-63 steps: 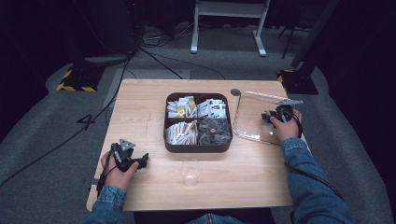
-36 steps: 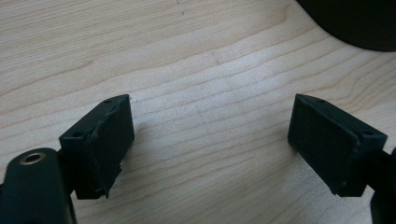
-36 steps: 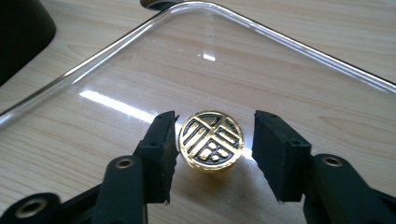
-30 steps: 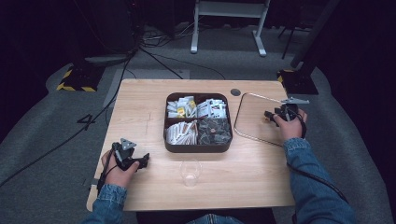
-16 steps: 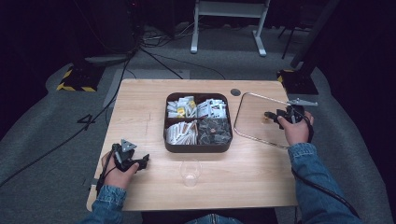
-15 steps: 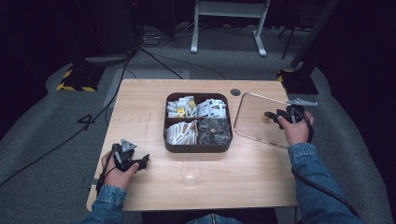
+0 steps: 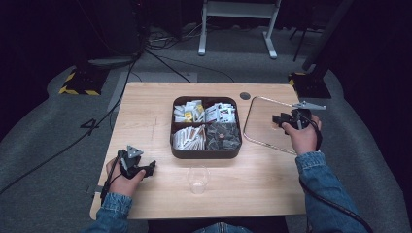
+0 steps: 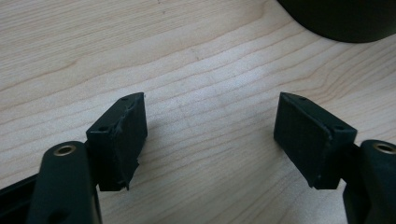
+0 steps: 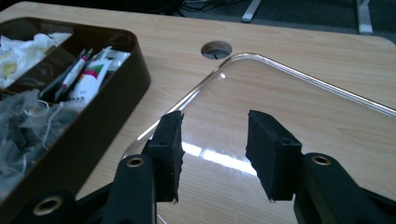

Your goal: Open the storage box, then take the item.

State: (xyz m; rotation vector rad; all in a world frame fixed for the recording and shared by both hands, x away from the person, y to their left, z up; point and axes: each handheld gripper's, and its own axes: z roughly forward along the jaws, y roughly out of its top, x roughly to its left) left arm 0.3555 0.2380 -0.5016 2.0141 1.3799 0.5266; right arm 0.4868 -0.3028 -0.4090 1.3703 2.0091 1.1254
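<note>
Dark carpet and cables surrounded a pale wooden desk (image 7: pixel 145 111). A dark four-compartment box (image 7: pixel 206 154) of sachets and tea bags stood near its middle, with a clear cup (image 7: pixel 198 178) in front of it. The clear lid (image 7: pixel 265 121) lay flat on the desk just to the right of the box, near the round cable hole (image 7: pixel 245 95). The right claw (image 7: pixel 278 120) was over the lid's right part, pointing toward the box. Its jaws had just been closing, yet in the right gripper view they stood apart, with nothing pressed between them. The left claw (image 7: pixel 150 167) rested low at the desk's front left, well apart from the lid, with its jaws apart over bare wood.
</note>
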